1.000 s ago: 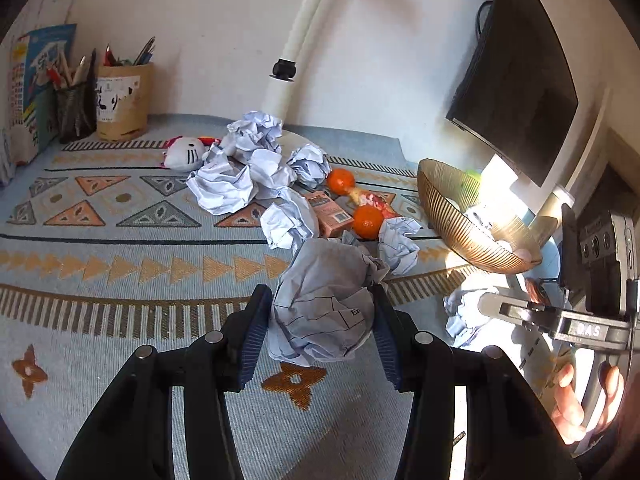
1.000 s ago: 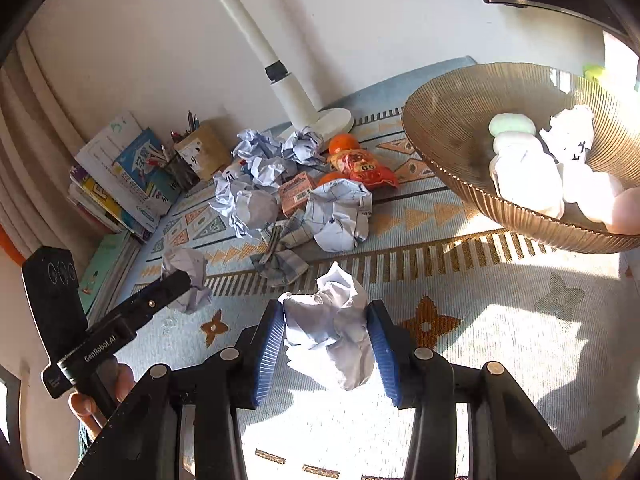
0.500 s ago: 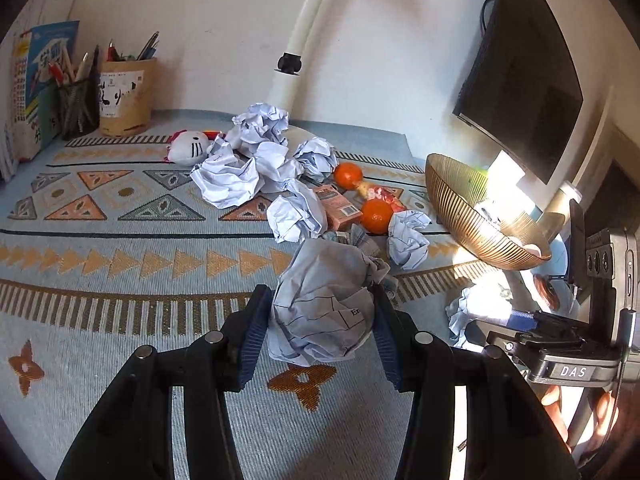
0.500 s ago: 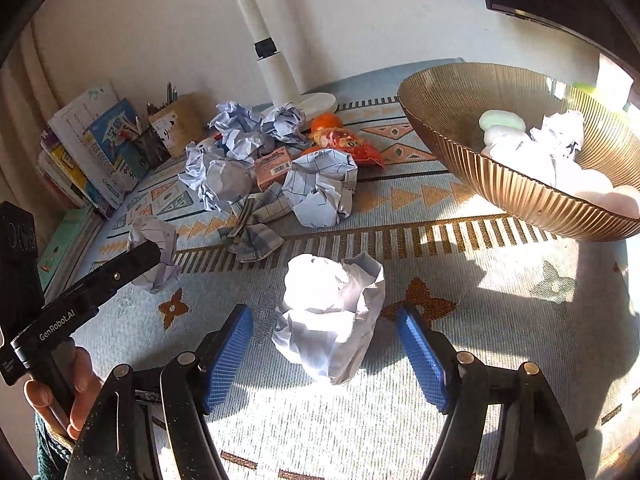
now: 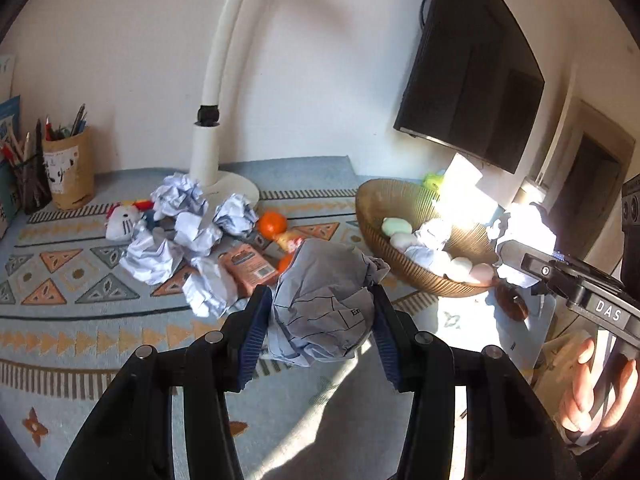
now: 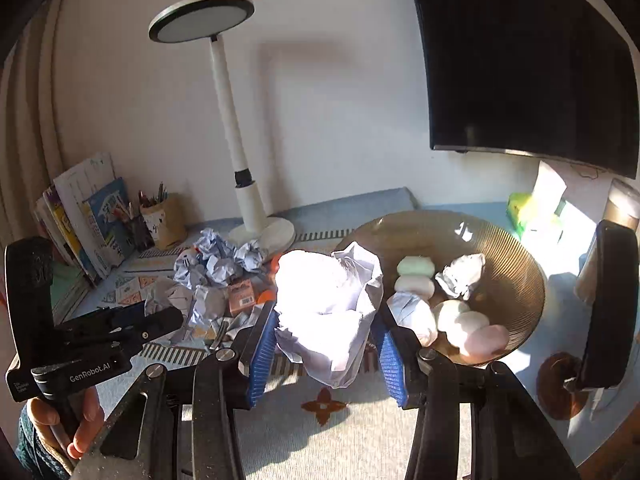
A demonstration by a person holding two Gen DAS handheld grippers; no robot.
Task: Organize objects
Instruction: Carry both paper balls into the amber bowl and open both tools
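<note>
My left gripper [image 5: 320,295] is shut on a grey-blue crumpled paper ball [image 5: 320,320] and holds it above the patterned mat [image 5: 80,344]. In the right wrist view, my right gripper [image 6: 326,314] has a sunlit white crumpled paper ball [image 6: 328,292] between its blue pads. Its jaws are closing, the pads press on the ball, and the ball hangs clear of the mat just in front of the amber ribbed bowl [image 6: 532,280]. The bowl [image 5: 372,216] holds pastel oval pieces and crumpled paper. Several more paper balls [image 5: 176,236] lie in a heap near the lamp base.
A white desk lamp [image 6: 248,208] stands at the back, with a pen holder [image 5: 68,172] and books [image 6: 92,216] to its left. Oranges [image 5: 272,222], an orange box [image 5: 248,264] and a small plush toy [image 5: 120,224] lie among the papers. A dark monitor [image 5: 472,92] hangs on the right, and a phone on a stand [image 6: 612,308] is beside the bowl.
Both grippers have risen with their paper balls. The right one let go of its ball on the mat, then closed on it again and lifted it toward the bowl.
</note>
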